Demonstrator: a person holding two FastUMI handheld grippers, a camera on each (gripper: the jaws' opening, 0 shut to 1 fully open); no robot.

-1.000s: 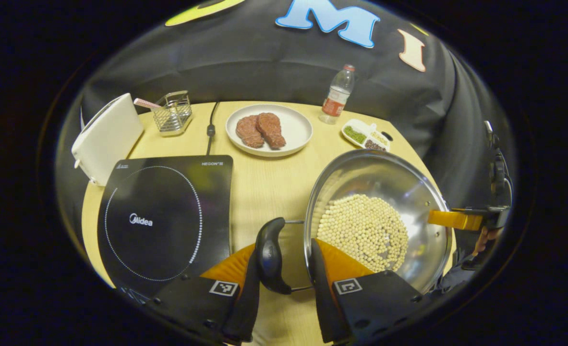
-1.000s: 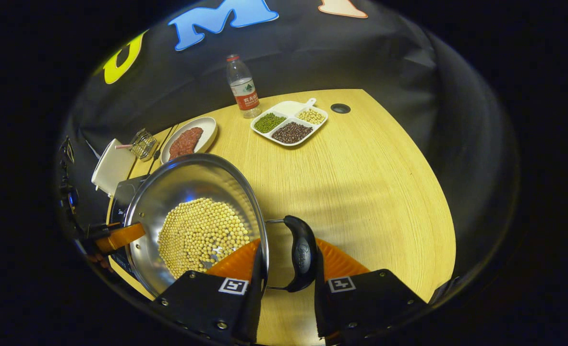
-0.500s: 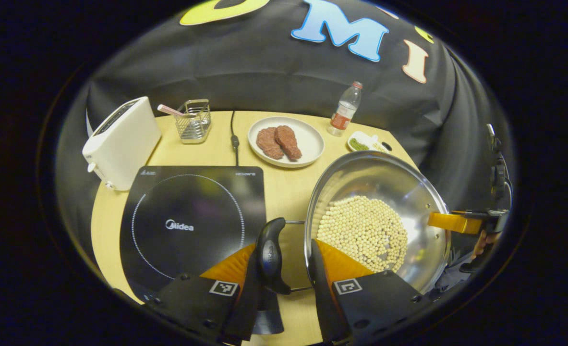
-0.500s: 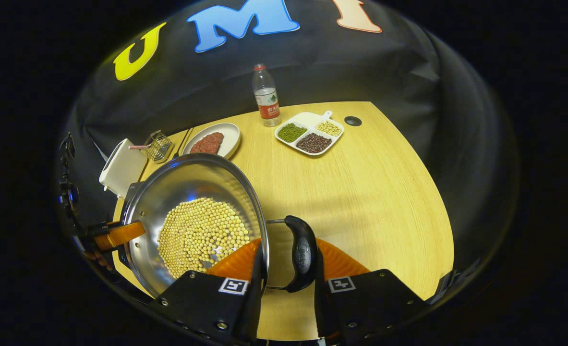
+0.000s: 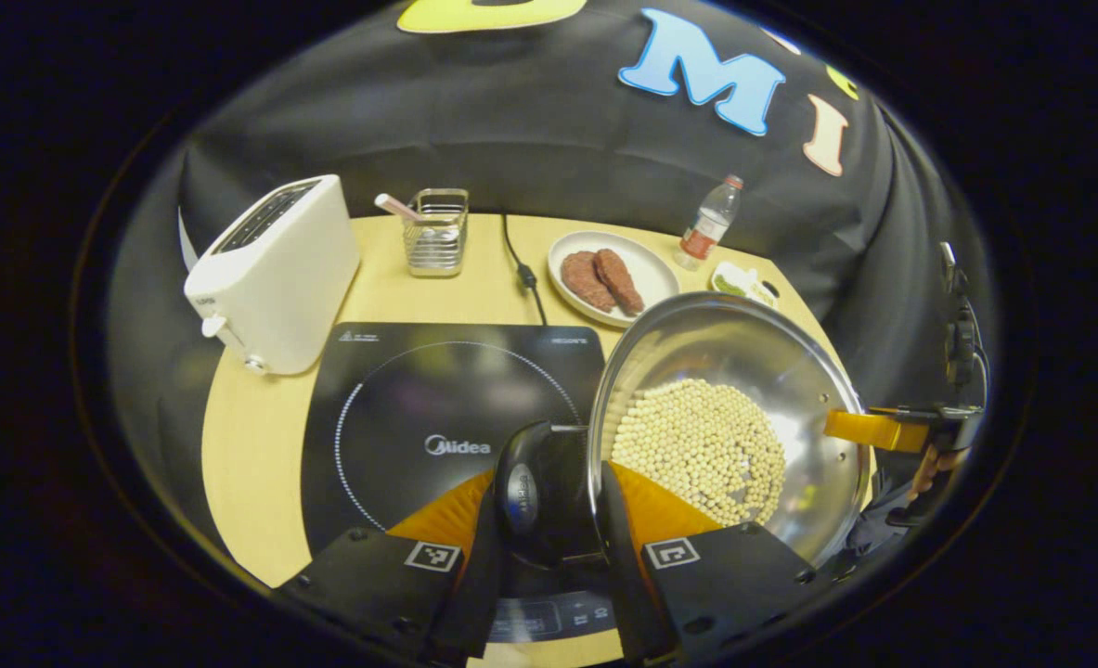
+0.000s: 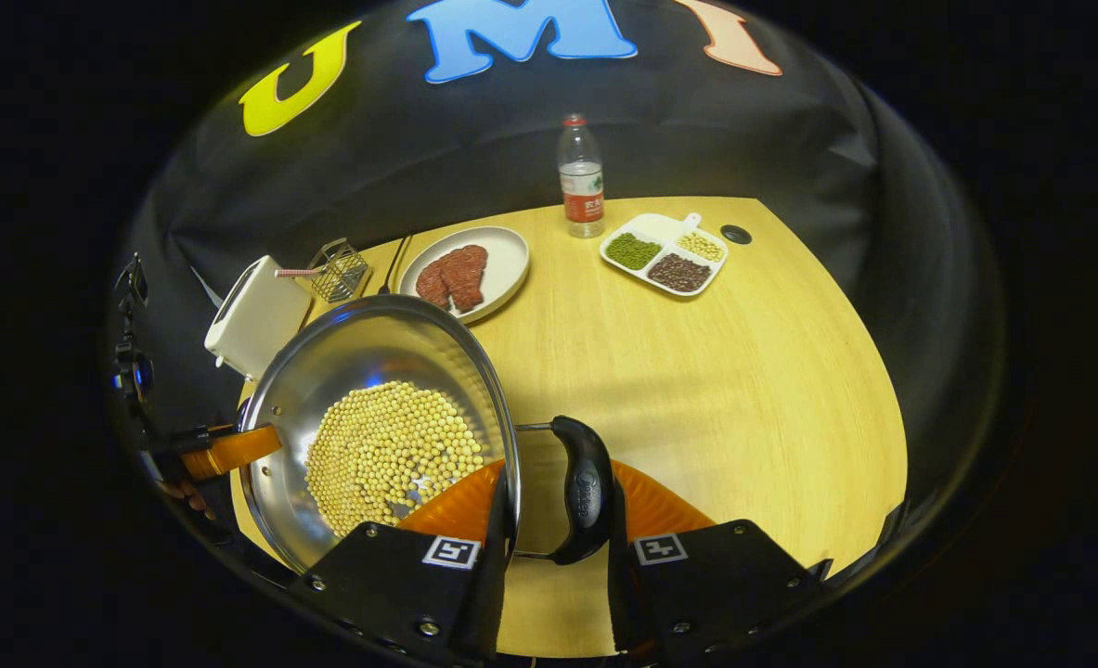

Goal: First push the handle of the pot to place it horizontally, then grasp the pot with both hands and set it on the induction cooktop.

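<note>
Pot [image 5: 771, 408] of loose beans [image 5: 702, 450], which I carry aloft over the induction cooktop's [image 5: 400, 390] right edge, left gripper [image 5: 549, 538] and right gripper [image 6: 558, 547] each clamped on a side handle; uneven lowering would likely spill beans.

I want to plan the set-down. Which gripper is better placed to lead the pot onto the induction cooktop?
Left. The left gripper holds the pot by the handle that already hangs over the induction cooktop. The right gripper holds the far handle over bare table, so it would likely follow.
</note>
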